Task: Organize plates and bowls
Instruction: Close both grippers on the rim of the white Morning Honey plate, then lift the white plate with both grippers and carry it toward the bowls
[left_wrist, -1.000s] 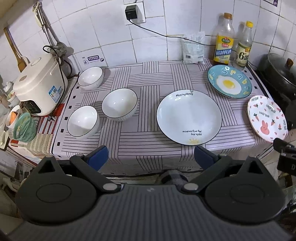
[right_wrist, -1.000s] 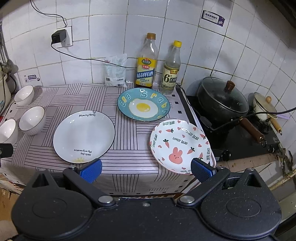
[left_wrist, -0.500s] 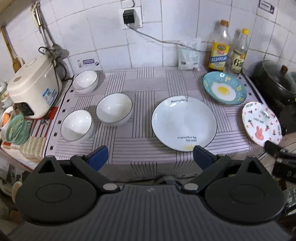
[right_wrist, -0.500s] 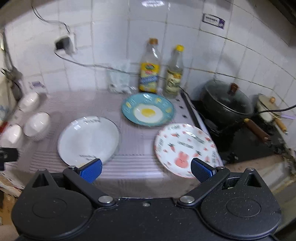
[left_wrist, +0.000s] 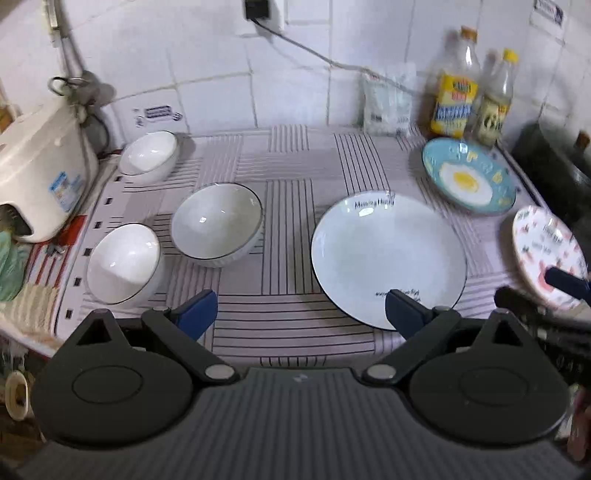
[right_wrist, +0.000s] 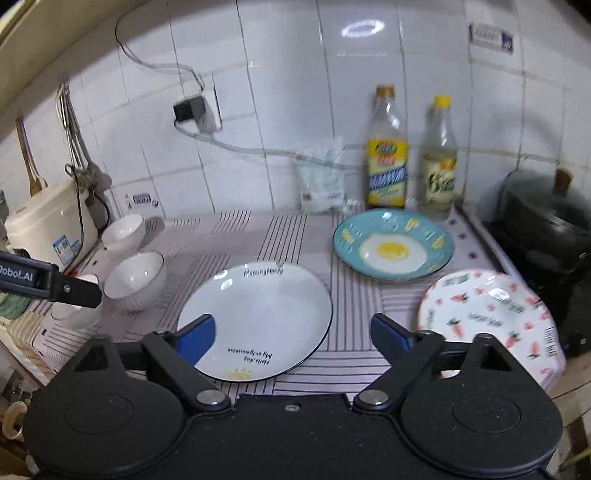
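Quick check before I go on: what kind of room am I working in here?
Most likely a small home kitchen: a rice cooker by the tiled wall, seasoning bottles at the back, and a lidded pot on a stove.

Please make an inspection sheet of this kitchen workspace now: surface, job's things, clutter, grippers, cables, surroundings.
Surface: striped cloth, flat.
Job's things: three bowls at left, apart; white plate, egg plate, carrot plate at right, none stacked.
Clutter: two bottles and a bag by the wall.
Grippers: left gripper and right gripper open, jaws empty.
Cables: cord from the wall plug.
Surroundings: rice cooker left, pot right.
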